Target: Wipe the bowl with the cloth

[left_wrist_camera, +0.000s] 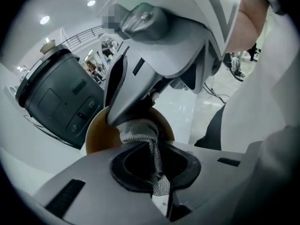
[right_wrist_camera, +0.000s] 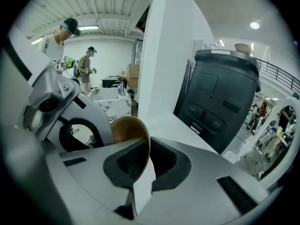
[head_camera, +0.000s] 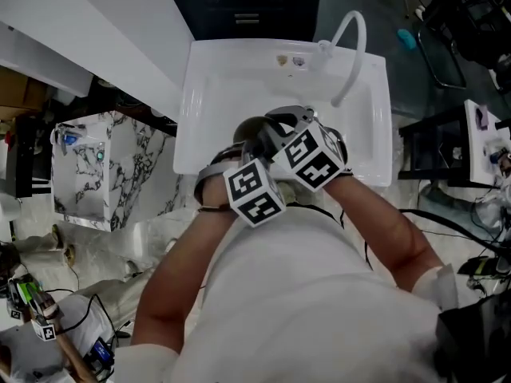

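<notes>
The right tool (right_wrist_camera: 146,165) was clamped on the rim of the brown bowl (right_wrist_camera: 127,128), which stood tilted on edge above the white sink (head_camera: 215,78). The left tool (left_wrist_camera: 155,170) was closed on a grey mesh cloth (left_wrist_camera: 138,131). The cloth's bunched end lay against the bowl, just under the tip of the right tool. Both tools sat close together over the basin, near the curved faucet (head_camera: 351,46).

Grey left gripper (left_wrist_camera: 157,177) and right gripper (right_wrist_camera: 143,170), black-padded jaws, black-and-white marker cubes (head_camera: 254,191); white short-sleeved shirt (head_camera: 319,294).
</notes>
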Motion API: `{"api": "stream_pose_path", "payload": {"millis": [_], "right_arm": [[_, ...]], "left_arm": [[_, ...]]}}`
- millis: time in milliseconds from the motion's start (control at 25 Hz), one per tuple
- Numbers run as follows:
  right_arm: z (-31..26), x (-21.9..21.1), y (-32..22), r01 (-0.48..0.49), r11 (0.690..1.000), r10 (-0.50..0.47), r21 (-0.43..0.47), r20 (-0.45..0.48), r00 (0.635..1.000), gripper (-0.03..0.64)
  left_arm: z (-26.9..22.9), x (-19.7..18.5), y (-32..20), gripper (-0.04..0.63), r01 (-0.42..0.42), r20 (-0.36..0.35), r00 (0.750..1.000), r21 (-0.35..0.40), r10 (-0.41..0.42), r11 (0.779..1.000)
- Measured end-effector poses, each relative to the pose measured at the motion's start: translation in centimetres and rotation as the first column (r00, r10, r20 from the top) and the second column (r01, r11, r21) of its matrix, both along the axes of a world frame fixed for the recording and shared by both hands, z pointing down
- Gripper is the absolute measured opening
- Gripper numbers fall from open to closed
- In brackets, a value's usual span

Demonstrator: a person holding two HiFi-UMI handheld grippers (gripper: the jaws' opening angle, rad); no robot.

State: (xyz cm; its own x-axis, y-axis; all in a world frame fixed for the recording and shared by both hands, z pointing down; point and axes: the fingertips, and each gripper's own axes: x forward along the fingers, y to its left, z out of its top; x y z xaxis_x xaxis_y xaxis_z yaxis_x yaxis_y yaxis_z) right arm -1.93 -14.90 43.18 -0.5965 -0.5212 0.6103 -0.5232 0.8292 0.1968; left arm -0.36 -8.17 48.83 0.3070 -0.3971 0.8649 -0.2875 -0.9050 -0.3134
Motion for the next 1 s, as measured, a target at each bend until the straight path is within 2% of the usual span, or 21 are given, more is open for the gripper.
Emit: {"api": "stream_pose_path", "payload": {"millis": [240, 600, 800, 1000], "right_arm": [[0.5, 0.4, -0.1, -0.034, 0.999, 0.035, -0.033, 0.037, 0.999, 0.021], [0.9, 1.5, 0.0, -0.049, 0.998, 0.05, -0.042, 0.027, 0.998, 0.02], [1.4, 1.7, -0.1, -0.048, 0.998, 0.049, -0.048, 0.01, 0.999, 0.02], [1.8, 1.8, -0.1, -0.05, 0.997, 0.05, -0.054, 0.002, 0.999, 0.02]], "left_arm": [[-1.0, 0.3, -0.4, 0.035, 0.005, -0.095, 0.996, 0.03, -0.002, 1.0], [-3.2, -0.5, -2.2, 0.035, 0.102, -0.194, 0.977, 0.067, -0.087, 0.993], [-3.7, -1.0, -3.3, 0.035, 0.142, -0.199, 0.972, 0.078, -0.124, 0.987], [-3.9, -1.9, -4.3, 0.035, 0.177, -0.175, 0.972, 0.106, -0.157, 0.979]]}}
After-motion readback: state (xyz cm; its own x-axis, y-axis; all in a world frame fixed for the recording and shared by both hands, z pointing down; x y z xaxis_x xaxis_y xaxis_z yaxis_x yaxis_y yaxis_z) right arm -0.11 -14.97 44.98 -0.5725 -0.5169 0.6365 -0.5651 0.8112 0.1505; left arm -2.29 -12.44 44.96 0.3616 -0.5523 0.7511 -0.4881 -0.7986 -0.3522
